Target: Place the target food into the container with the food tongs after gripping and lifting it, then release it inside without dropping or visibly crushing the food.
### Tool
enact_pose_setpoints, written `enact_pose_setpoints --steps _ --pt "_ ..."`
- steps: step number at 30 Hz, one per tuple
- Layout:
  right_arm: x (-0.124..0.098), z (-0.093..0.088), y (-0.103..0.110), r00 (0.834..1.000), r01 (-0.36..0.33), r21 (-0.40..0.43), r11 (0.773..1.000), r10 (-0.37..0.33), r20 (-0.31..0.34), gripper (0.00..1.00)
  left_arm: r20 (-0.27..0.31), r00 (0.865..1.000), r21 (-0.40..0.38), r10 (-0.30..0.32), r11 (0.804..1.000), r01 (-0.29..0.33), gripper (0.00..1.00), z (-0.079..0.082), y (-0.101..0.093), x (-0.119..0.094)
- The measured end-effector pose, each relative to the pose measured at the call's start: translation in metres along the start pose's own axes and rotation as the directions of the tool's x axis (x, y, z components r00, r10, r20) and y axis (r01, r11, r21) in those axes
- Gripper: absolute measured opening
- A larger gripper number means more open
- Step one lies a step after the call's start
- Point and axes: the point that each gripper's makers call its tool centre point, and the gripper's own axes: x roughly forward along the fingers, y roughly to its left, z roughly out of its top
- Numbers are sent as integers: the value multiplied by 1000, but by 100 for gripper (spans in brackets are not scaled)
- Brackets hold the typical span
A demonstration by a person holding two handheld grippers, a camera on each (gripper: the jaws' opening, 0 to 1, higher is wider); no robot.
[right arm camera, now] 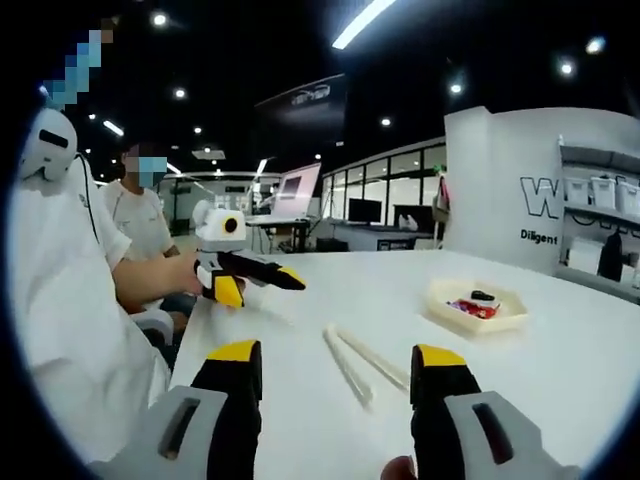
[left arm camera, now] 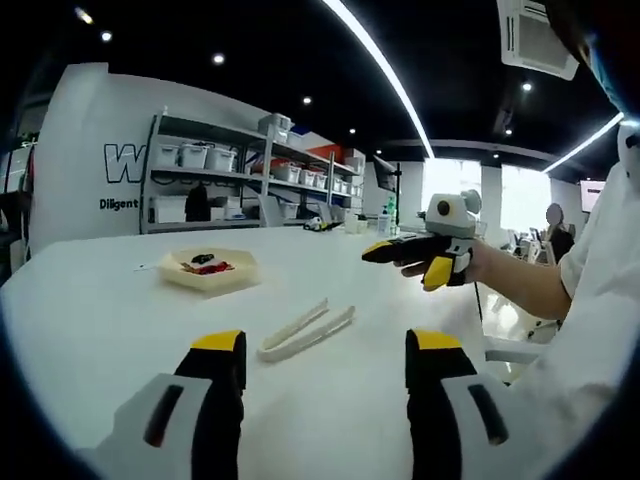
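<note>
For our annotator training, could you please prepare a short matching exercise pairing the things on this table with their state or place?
Things:
1. Cream plastic food tongs
2. Shallow cream hexagonal tray
3. Right tool
4. Left tool

States:
A. holds red and dark food pieces
B. lying flat on the white table, untouched
C. held above the table, beyond the tongs
D. jaws apart, on the near side of the tongs

Pairs: 1-B, 2-A, 3-C, 4-D
</note>
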Motion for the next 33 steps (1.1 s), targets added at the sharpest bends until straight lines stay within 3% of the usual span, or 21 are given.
enact_pose_setpoints --steps 10,13,15,19,27,33 --pt "-2 16 17 997 72 15 997 -73 30 60 30 998 -5 54 999 -54 72 2 -11 -15" --pt "-2 17 18 994 112 38 993 -112 8 61 16 995 33 96 995 -97 76 3 -11 -17" --pt "-3 16 17 988 157 107 982 -156 -11 62 25 994 34 110 993 -111 77 9 -14 -19" --pt "-4 15 17 985 174 96 980 -172 -35 65 37 992 5 117 993 -117 80 19 -14 -21" --pt "-9 24 10 969 245 120 962 -240 -55 69 -17 987 -92 160 983 -161 87 20 -7 -23" --pt "-9 28 7 959 279 117 953 -269 -94 73 -52 983 -74 176 981 -179 92 23 -7 -19"
